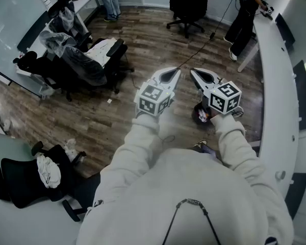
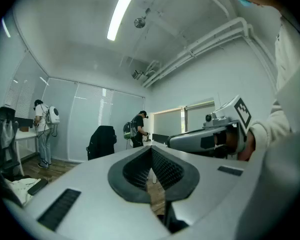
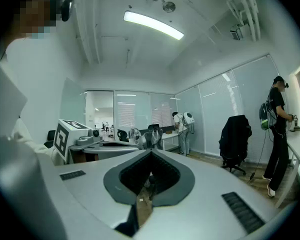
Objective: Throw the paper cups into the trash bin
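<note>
Two hand-held grippers are held side by side and about level over the wooden floor, each carrying one marker cube. The left hand-held gripper has its jaws closed together with nothing between them; its own view shows the dark pads meeting at the tip. The right hand-held gripper is likewise fully closed and empty, its pads also meeting at the tip. One container shows: a small dark round trash bin standing on the floor close to the inner edge of the long white table on the right, just under the right hand-held gripper in the head view. Something pinkish lies inside it, too small to name, and whether any of it is a paper cup cannot be told. Two other people are in the head view: one in dark clothes at the far end of that table, and one at the far edge of the floor to the left. One black chair stands at the far edge, one black chair with a white cloth on it stands at the near left, and a cluster of chairs under clear plastic stands at the left; their number is unclear.
</note>
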Demonstrator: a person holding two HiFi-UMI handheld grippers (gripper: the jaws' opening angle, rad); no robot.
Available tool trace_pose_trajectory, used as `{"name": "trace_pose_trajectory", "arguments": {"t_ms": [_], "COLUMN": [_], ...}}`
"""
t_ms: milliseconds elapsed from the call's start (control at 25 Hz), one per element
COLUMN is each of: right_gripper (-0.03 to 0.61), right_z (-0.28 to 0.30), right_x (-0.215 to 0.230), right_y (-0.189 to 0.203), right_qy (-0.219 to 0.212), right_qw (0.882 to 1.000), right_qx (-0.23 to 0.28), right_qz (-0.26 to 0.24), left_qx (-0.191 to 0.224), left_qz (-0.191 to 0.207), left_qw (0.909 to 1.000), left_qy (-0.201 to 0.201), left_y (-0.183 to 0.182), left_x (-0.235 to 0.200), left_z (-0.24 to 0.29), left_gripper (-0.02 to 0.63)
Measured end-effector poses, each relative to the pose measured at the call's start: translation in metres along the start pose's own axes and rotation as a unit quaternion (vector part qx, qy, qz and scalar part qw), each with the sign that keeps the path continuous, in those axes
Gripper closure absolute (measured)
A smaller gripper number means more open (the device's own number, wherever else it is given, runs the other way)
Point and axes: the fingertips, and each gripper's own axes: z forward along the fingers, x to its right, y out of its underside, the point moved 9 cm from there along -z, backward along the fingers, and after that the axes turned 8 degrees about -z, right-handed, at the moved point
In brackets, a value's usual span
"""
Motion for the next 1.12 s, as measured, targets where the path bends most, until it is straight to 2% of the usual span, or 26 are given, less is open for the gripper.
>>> {"name": "trace_pose_trajectory", "arguments": {"t_ms": [160, 280, 440, 600, 920, 1120], "right_gripper": [0.561, 0.561, 0.560, 0.560, 0.560, 0.560], "right_z": [0.000, 0.000, -0.003, -0.004, -0.007, -0.034], "right_x": [0.000, -0.003, 0.000, -0.002, 0.007, 0.019], "right_y": [-0.003, -0.005, -0.007, -0.011, 0.006, 0.027], "right_qy": [-0.011, -0.019, 0.008, 0.012, 0.003, 0.034], "right_qw": [1.000, 1.000, 1.000, 0.999, 1.000, 0.998], "right_qx": [0.008, 0.010, 0.009, 0.024, 0.016, 0.012], "right_qz": [0.000, -0.004, -0.013, -0.034, 0.013, 0.053], "left_qx": [0.010, 0.009, 0.011, 0.016, 0.021, 0.002], "left_qz": [0.005, 0.007, 0.002, 0.001, 0.006, -0.006], "left_qw": [0.9998, 0.9998, 0.9999, 0.9997, 0.9997, 0.9997], "left_qy": [0.015, 0.013, 0.007, 0.016, 0.008, 0.022], "left_y": [-0.006, -0.007, -0.006, -0.004, -0.006, 0.014], "left_x": [0.004, 0.006, 0.006, 0.009, 0.011, 0.027], "left_z": [0.001, 0.001, -0.001, -0.005, 0.001, 0.014], "left_gripper": [0.614, 0.614, 0.614, 0.614, 0.614, 0.614]}}
